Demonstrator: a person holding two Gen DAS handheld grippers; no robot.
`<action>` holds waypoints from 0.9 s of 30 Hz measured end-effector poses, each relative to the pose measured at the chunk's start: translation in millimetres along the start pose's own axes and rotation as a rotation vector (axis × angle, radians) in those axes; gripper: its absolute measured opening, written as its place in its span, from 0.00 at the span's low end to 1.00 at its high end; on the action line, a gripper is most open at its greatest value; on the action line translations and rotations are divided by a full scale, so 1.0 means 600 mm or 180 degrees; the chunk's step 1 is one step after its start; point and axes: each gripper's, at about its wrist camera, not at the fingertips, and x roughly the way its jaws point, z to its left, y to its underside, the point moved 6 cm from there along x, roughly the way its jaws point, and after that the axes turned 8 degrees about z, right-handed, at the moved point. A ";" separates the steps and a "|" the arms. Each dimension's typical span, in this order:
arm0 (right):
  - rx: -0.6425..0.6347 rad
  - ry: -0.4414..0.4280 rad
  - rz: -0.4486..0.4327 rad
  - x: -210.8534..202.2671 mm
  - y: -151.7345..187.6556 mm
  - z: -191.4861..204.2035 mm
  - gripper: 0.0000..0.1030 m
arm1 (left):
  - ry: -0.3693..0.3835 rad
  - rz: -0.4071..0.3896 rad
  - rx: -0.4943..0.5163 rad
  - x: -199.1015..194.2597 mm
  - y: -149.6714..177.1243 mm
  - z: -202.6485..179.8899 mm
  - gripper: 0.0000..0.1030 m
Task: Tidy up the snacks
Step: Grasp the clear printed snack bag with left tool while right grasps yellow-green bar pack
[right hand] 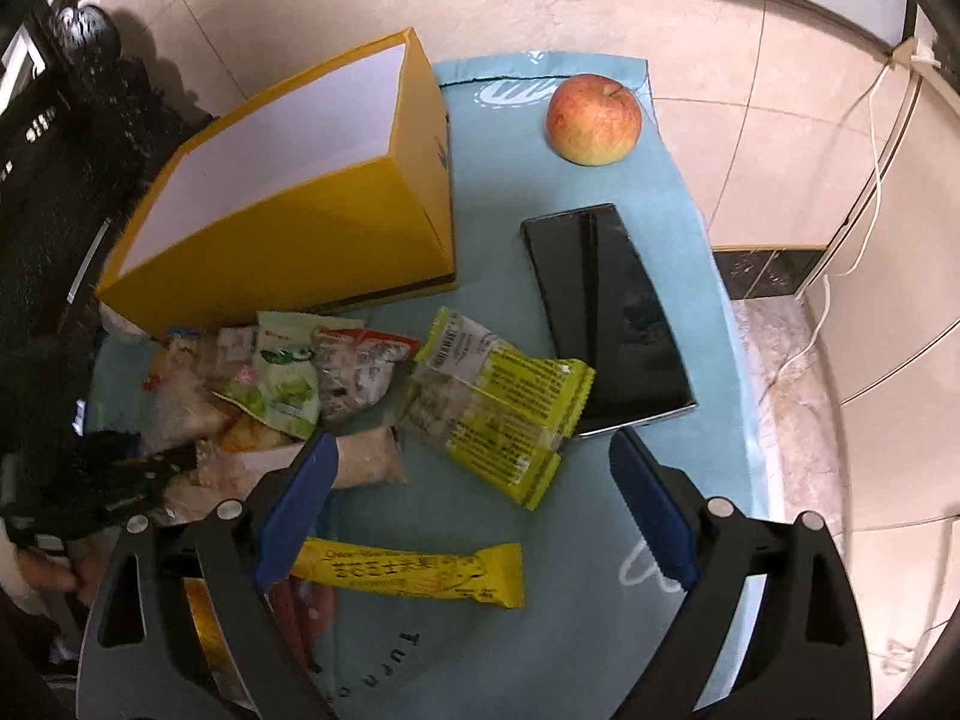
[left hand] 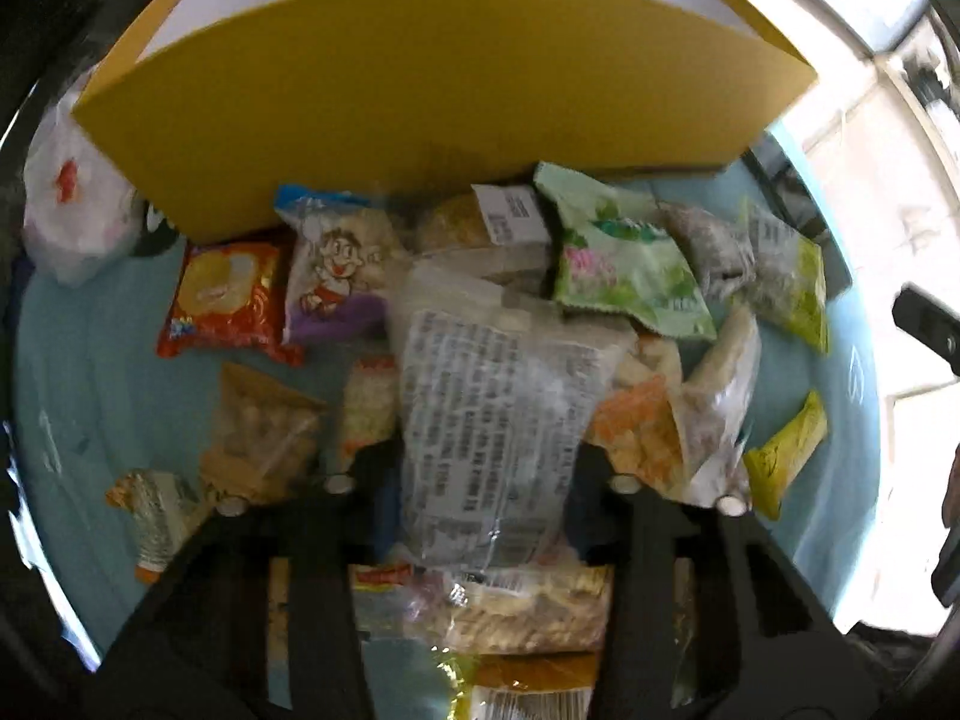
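A yellow box [right hand: 288,228] is standing open on the light-blue mat [right hand: 516,180], with snack packets heaped just before it. The left gripper [left hand: 486,468] is clenching a clear printed packet [left hand: 486,396] atop the heap. The right gripper [right hand: 474,510] is hanging released above a yellow snack bar [right hand: 414,573].

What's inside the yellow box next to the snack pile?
The yellow box stands open-topped; only its plain white inner walls show in the right wrist view. No snack is visible inside, but its floor is hidden behind the front wall, so something lying low there could go unseen.
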 end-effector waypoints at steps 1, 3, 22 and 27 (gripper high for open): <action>-0.0120 0.0144 -0.0023 0.003 -0.001 0.002 0.89 | 0.0022 -0.0012 -0.0020 -0.005 0.001 0.000 0.36; -0.0466 0.0417 -0.0098 0.008 -0.002 0.010 0.89 | 0.0106 -0.0016 -0.0070 -0.014 0.004 0.003 0.36; -0.2330 0.0643 0.0719 0.160 -0.023 0.074 0.57 | 0.0357 0.0069 -0.0357 -0.023 0.021 0.046 0.37; -0.1693 0.0173 0.0582 0.113 -0.025 0.058 0.56 | 0.0420 -0.0040 -0.0352 -0.049 0.020 0.046 0.37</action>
